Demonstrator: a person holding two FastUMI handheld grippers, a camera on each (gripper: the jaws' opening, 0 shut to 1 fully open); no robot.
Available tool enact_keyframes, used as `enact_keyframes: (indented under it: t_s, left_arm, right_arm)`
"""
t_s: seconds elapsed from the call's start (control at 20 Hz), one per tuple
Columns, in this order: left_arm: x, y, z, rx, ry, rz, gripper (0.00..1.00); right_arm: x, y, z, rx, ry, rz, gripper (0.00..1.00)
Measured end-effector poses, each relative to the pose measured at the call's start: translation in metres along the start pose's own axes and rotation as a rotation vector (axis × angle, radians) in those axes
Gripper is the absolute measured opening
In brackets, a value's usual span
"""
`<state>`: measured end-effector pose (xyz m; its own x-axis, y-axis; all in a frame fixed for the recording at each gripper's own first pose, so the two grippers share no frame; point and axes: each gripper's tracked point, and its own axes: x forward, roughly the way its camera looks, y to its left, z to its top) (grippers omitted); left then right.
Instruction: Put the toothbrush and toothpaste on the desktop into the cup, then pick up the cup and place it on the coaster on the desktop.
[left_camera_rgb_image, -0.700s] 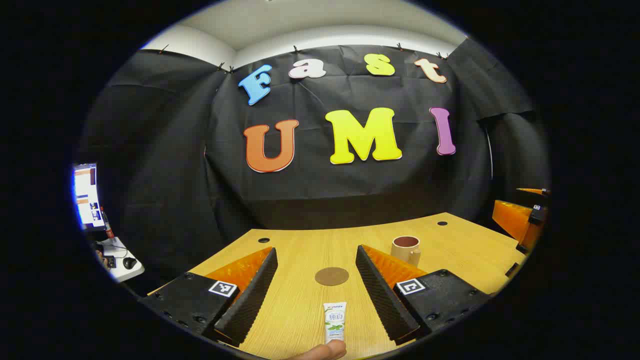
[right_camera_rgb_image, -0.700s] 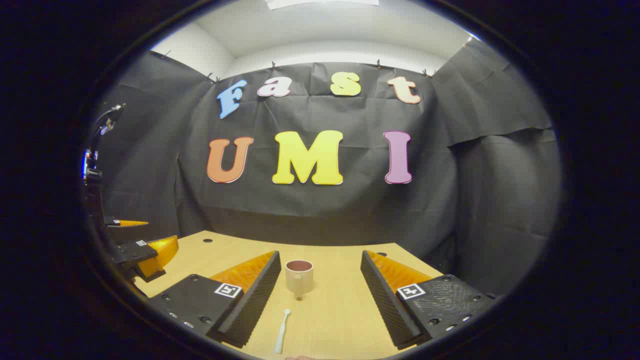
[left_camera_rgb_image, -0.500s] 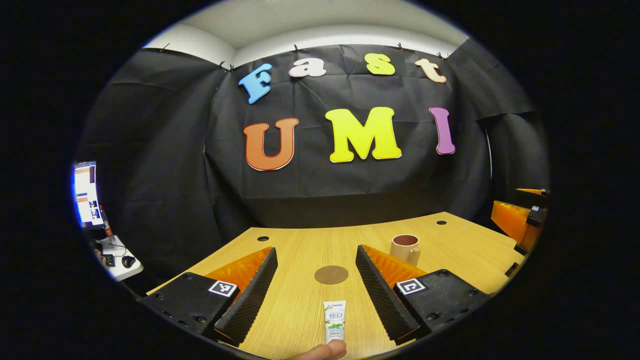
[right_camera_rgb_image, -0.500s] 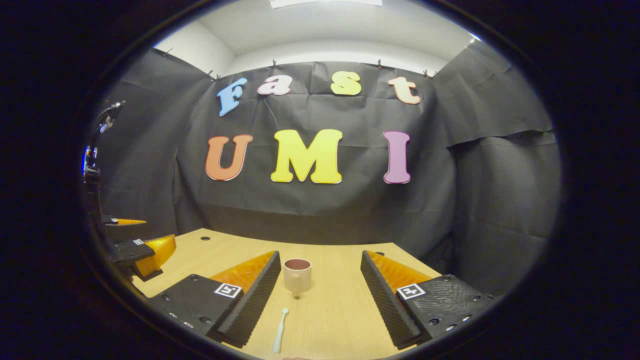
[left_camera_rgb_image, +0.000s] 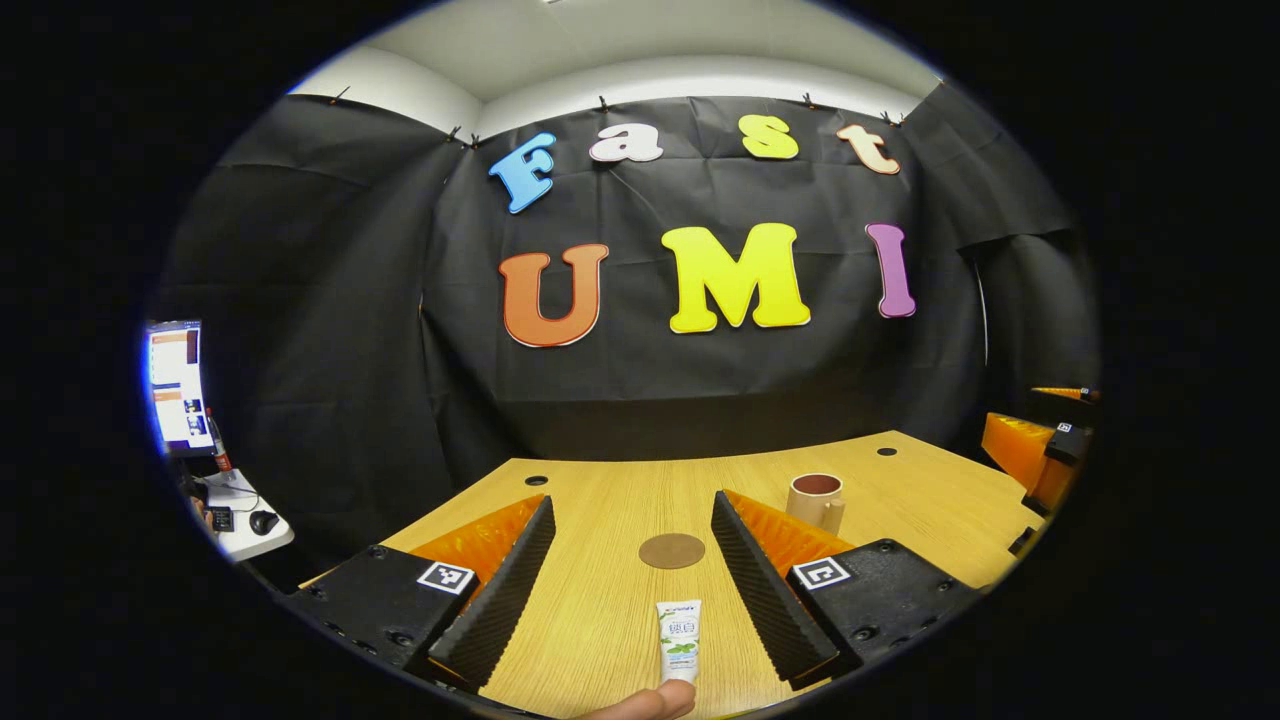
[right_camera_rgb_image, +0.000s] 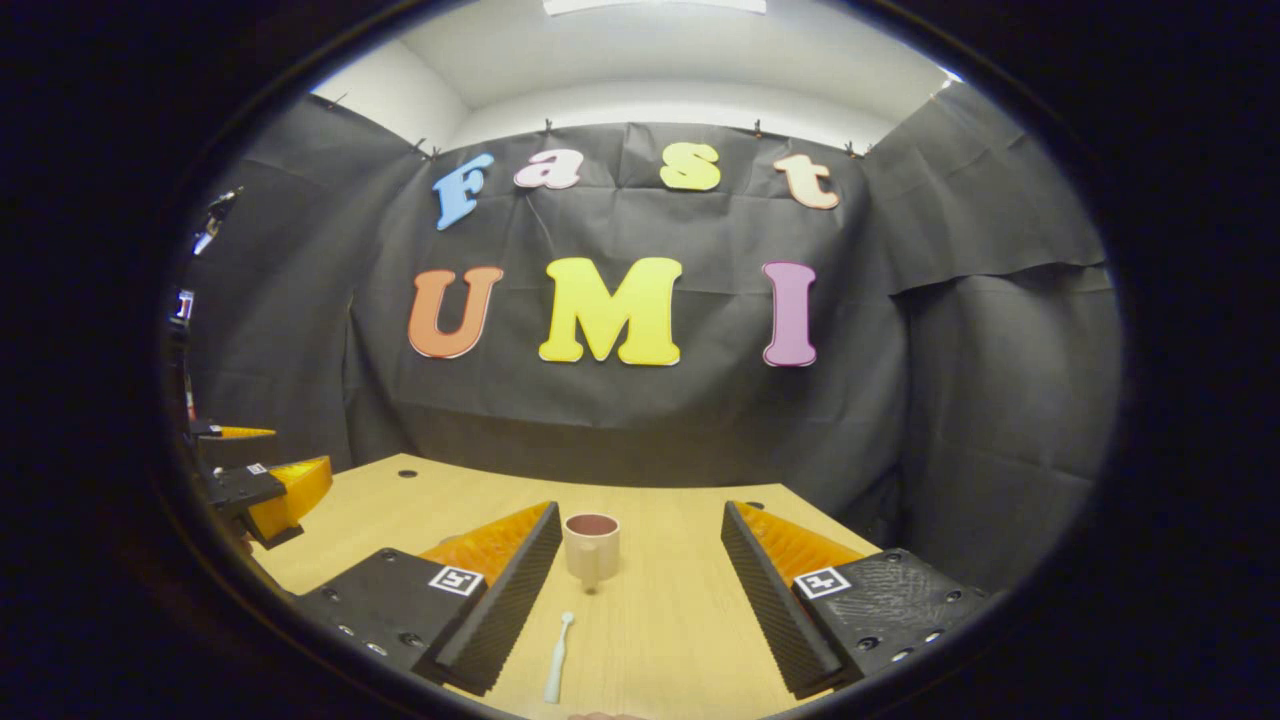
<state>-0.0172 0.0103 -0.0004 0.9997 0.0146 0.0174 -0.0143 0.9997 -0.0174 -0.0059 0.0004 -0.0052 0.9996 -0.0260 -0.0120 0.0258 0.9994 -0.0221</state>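
The toothpaste (left_camera_rgb_image: 679, 640) lies flat on the desktop (left_camera_rgb_image: 930, 500) at the bottom centre of the left gripper view, its length running away from you, between the two fingers of your left gripper (left_camera_rgb_image: 633, 585) and touching neither. A fingertip (left_camera_rgb_image: 650, 704) of yours shows at the lower edge, right at the tube's near end. Just beyond the tube, in the middle of the frame, sits the round brown coaster (left_camera_rgb_image: 671, 550), bare. The cup (left_camera_rgb_image: 815, 500) stands upright to the right of centre, past the right finger's tip, its handle turned toward you.

In the right gripper view, the toothbrush (right_camera_rgb_image: 557, 660) lies on the desktop (right_camera_rgb_image: 680, 620) at the lower centre, slightly left, close beside the left finger of your right gripper (right_camera_rgb_image: 640, 590) but apart from it. The cup (right_camera_rgb_image: 591, 547) stands upright just above it in the frame, between the fingers and nearer the left one, its handle facing you.

Both tools are spread wide, with nothing held in either. Each tool also appears at the edge of the other's view: the right gripper (left_camera_rgb_image: 1035, 455) at the far right of the left gripper view, the left gripper (right_camera_rgb_image: 265, 490) at the far left of the right gripper view. A lit monitor (left_camera_rgb_image: 175, 385) stands at the left edge of the left gripper view.
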Motion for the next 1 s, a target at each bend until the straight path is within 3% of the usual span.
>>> enact_keyframes:
  t_s: [0.55, 1.0]
  left_arm:
    - [0.003, -0.005, -0.024, 0.004, 0.04, -0.032, 0.99]
    - [0.02, -0.005, -0.066, -0.004, 0.109, -0.027, 1.0]
  right_arm:
    - [0.01, -0.001, -0.038, -0.018, 0.053, -0.025, 0.96]
    - [0.029, 0.036, -0.139, -0.045, 0.298, 0.057, 0.96]
